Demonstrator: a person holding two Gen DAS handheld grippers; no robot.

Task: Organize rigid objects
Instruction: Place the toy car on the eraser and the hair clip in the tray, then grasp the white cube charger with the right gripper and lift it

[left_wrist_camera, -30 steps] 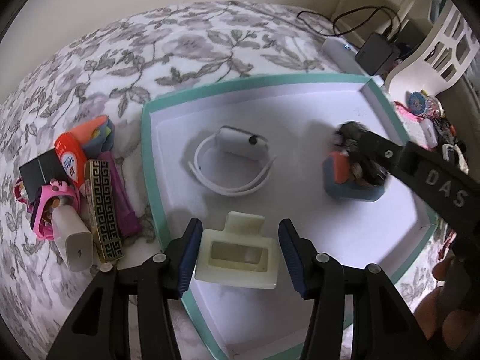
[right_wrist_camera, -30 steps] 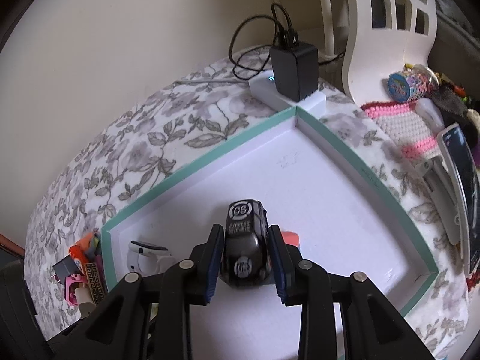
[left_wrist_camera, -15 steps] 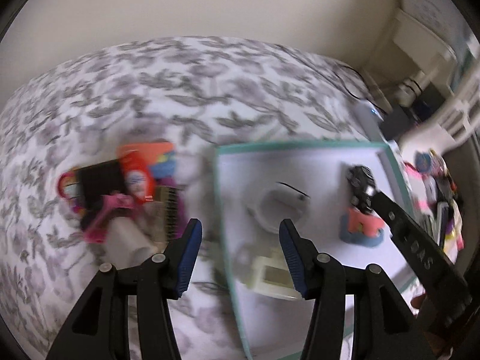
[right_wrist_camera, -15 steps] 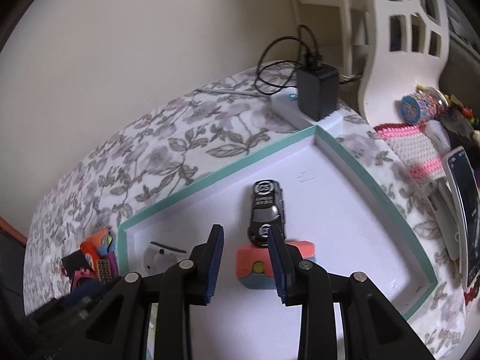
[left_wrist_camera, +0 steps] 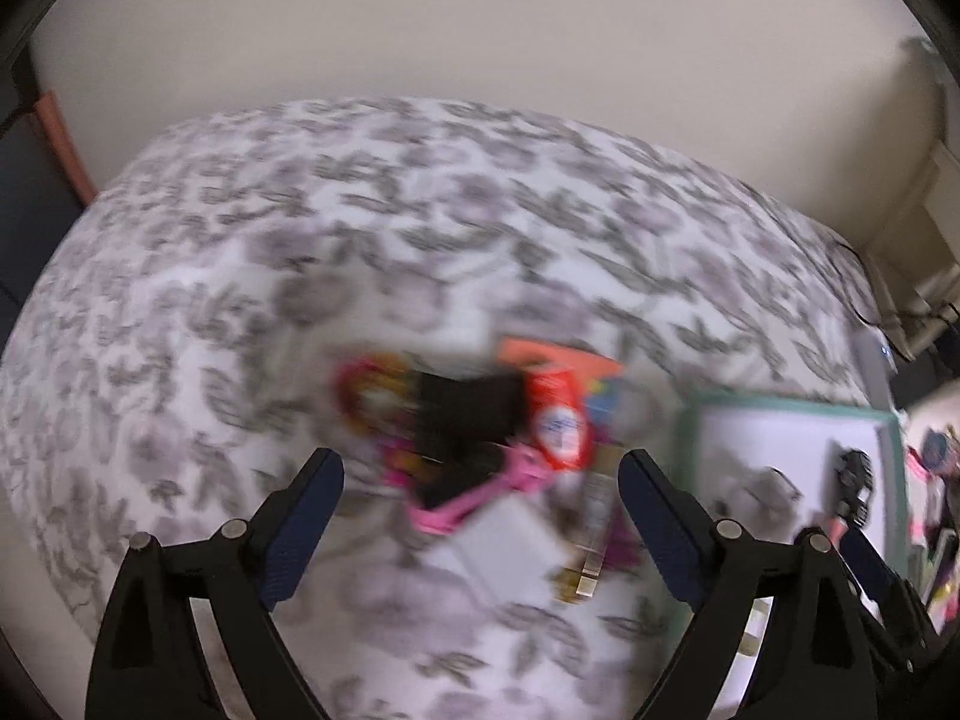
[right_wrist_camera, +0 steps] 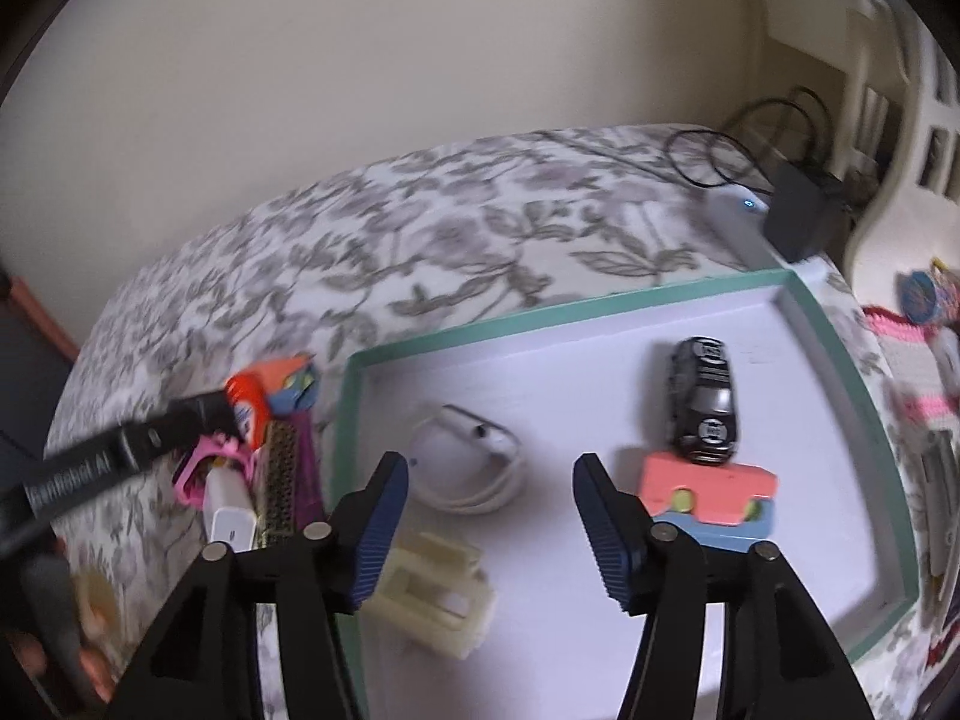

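A shallow white tray with a teal rim [right_wrist_camera: 636, 300] lies on the floral bedspread. In it sit a black toy car [right_wrist_camera: 705, 399], a pink and blue block toy [right_wrist_camera: 708, 495], a white watch with its band [right_wrist_camera: 474, 456] and a cream clip [right_wrist_camera: 435, 591]. My right gripper [right_wrist_camera: 489, 498] hovers over the tray, jaws opening, nothing between them. My left gripper [left_wrist_camera: 480, 510] hangs over a blurred pile left of the tray: a red tube [left_wrist_camera: 558, 420], a black box [left_wrist_camera: 465, 414], a pink item [left_wrist_camera: 474, 498], a white charger [left_wrist_camera: 510, 552]. Its jaws are opening wide and hold nothing.
A white power strip with a black adapter [right_wrist_camera: 798, 219] and cables lies behind the tray. Pink knitwear and small clutter [right_wrist_camera: 918, 360] sit to its right by a white chair. A gold patterned bar [right_wrist_camera: 279, 480] and a purple item lie between pile and tray. A wall is beyond.
The left gripper left the cream clip in the tray, swung left over the pile and opened wide. The right gripper released the black car, pulled back and opened.
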